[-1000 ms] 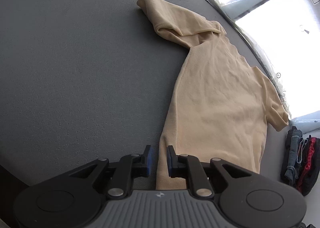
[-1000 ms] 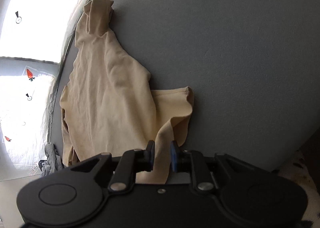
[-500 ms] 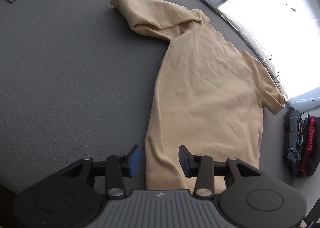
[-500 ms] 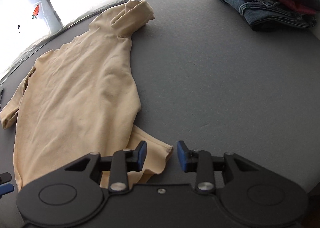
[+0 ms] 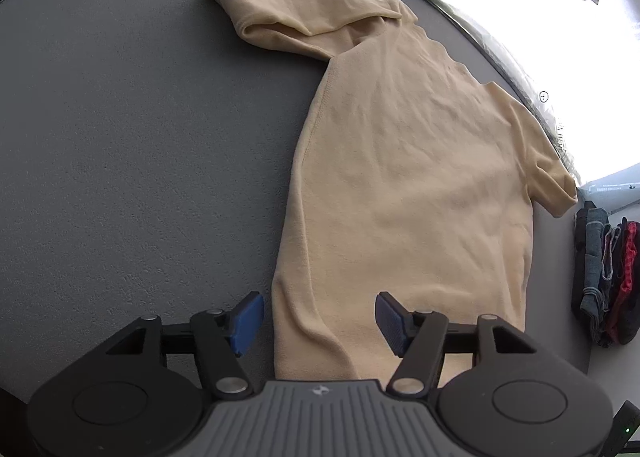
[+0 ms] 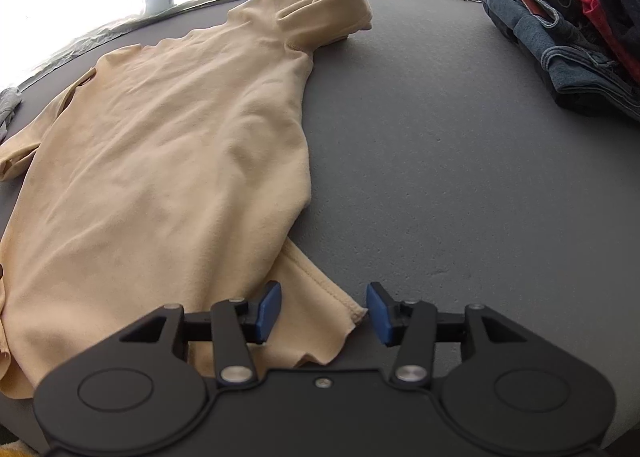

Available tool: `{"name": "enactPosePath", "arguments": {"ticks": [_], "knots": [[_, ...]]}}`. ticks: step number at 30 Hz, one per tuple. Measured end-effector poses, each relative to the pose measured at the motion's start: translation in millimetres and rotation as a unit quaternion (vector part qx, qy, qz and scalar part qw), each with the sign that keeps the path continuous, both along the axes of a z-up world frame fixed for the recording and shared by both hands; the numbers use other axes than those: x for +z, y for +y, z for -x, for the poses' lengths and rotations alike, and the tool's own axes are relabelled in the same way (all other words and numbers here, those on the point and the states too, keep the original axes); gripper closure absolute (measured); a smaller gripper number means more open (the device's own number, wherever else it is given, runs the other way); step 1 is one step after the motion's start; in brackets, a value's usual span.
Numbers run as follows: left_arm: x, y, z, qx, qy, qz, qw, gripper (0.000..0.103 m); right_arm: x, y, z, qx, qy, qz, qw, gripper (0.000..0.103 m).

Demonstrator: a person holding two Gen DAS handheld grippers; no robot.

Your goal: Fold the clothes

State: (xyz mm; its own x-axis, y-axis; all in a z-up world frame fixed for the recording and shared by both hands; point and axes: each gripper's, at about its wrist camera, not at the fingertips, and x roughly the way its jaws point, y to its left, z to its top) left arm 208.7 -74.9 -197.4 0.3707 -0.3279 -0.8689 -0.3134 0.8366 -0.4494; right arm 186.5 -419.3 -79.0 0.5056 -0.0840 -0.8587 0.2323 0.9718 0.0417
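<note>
Now that my left tool [image 5: 319, 321] and right tool [image 6: 324, 311] are opening, the released beige T-shirt [image 5: 404, 185] lies flat on the table [image 5: 140, 137], ready for folding.

Beige short-sleeved knit cloth shirt [image 5: 404, 193]: soft, matt, fine nap, shallow wrinkles; stitched hem visible at its near corner in the right wrist view.

Dark grey table [image 5: 140, 145]: matt, finely pebbled, rough-looking covering, no shine.

Left gripper [image 5: 319, 323]: matt black plastic arms, small bright metal pivot pins, blue ribbed pads, grey ribbed plastic body behind. Right gripper [image 6: 324, 311]: same matt black plastic, metal pins, blue pads with a smoother satin face.

Stack of folded dark clothes [image 6: 568, 29]: coarse blue denim with frayed edges, red woven cloth, black fabric, all matt.

Table's far edge: a crinkled, glossy clear film strip [image 6: 120, 23].
</note>
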Motion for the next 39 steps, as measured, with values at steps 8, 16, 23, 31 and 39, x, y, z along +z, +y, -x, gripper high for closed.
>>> {"name": "enactPosePath", "arguments": {"ticks": [8,16,23,31,39], "knots": [[-3.0,0.0,7.8,0.01,0.009,-0.001,0.9999,0.08,11.9,-9.3,10.6,-0.002,-0.028,-0.026,0.999,0.099],[31.6,23.6,33.2,0.06,-0.044,0.014,0.9971,0.097,76.6,-31.9,55.8,-0.063,-0.066,-0.021,0.996,0.099],[17.9,22.7,36.3,0.029,0.0,-0.066,0.9974,0.096,34.3,-41.1,65.2,-0.083,0.015,-0.076,0.994,0.099],[-2.5,36.2,36.3,0.044,0.035,-0.053,0.997,0.095,16.7,-42.4,50.3,-0.083,0.061,-0.084,0.991,0.094],[6.4,44.2,29.1,0.068,0.013,-0.054,0.9961,0.065,33.9,-46.5,32.8,-0.105,0.031,-0.03,0.994,0.047]]}}
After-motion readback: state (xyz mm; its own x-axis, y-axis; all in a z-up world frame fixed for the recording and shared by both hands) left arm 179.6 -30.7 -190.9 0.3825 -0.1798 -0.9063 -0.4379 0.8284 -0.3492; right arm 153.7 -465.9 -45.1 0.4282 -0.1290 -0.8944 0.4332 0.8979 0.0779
